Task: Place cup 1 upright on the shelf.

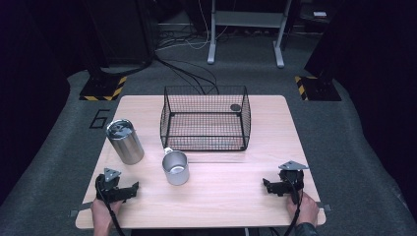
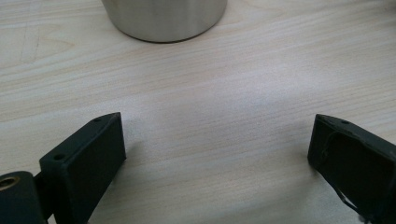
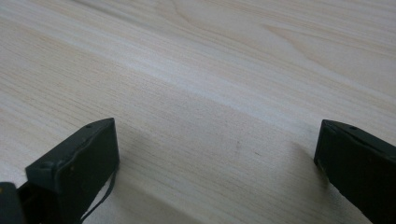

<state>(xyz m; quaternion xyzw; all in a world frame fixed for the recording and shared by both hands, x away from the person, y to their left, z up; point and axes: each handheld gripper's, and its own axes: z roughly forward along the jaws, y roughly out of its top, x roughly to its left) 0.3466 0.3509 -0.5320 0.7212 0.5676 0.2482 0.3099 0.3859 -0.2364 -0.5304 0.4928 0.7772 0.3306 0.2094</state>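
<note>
On the desk (image 1: pixel 221 182), left gripper (image 1: pixel 129 191) jaws wide apart near steel cup (image 1: pixel 175 167), holding nothing, right gripper (image 1: pixel 268 186) likewise spread and unladen, wire basket (image 1: pixel 205 119) behind.

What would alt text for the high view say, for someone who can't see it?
A person holds an open left gripper and open right gripper low over a wooden table. Ahead stand a tall steel tumbler, a small metal cup and a black wire basket.
</note>
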